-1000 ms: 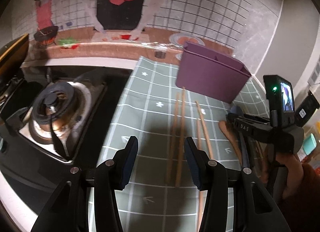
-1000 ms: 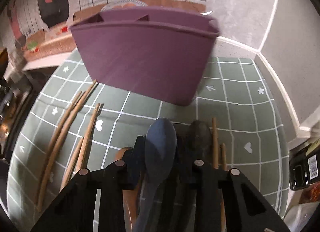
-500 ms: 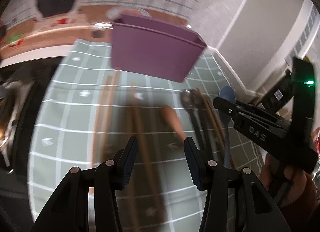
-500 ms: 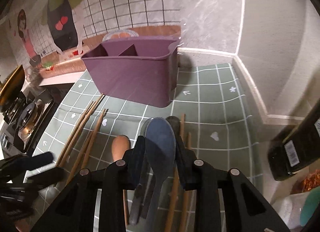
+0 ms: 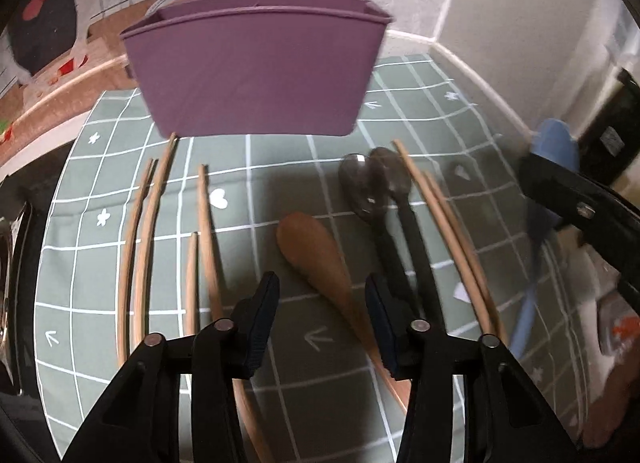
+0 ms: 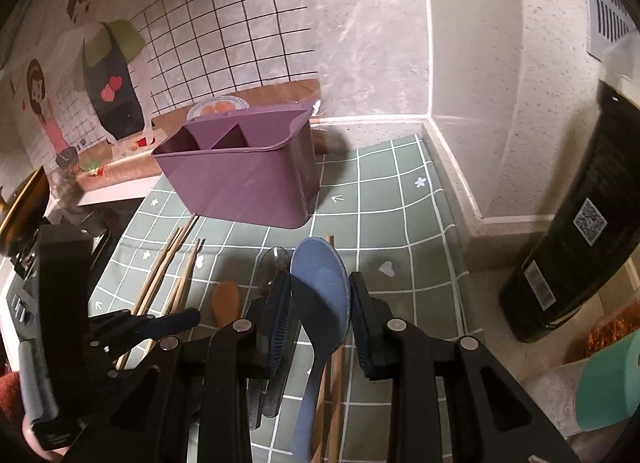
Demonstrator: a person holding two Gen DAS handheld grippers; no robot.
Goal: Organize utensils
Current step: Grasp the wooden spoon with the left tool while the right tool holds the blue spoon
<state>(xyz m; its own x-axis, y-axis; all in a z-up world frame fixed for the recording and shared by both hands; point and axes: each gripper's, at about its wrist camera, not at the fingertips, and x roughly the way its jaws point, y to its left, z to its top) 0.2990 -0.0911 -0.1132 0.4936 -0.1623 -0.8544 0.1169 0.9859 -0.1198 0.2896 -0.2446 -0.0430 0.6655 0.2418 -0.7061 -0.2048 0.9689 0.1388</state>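
Right tool [image 6: 320,303] is clamped on the blue spoon [image 6: 320,283], pads pressed against both edges of the bowl, handle running back beneath the tool. It carries the spoon lifted clear above the green checked mat [image 6: 400,199], and in the left wrist view the same blue spoon [image 5: 554,143] shows blurred at the far right edge.

Left tool [image 5: 320,319] has its jaws apart, gripping nothing; they have just been narrowing a little. It hangs over the wooden spoon [image 5: 312,255], which lies on the mat [image 5: 100,283] with its neck passing between the two fingers; whether a pad touches it I cannot tell.

Just right of the wooden spoon lie two dark spoons [image 5: 372,187], bowls overlapping, handles side by side. Beyond them a pair of chopsticks [image 5: 444,223] rests on the mat. Left of the tool lie more chopsticks [image 5: 204,223], spread loosely, tips toward the purple caddy [image 5: 256,67].

That caddy stands upright at the back of the mat near the wall, its divided compartments [image 6: 224,139] visible from the right wrist view; their contents I cannot make out. A dark bottle [image 6: 580,243] stands off the mat at the right.
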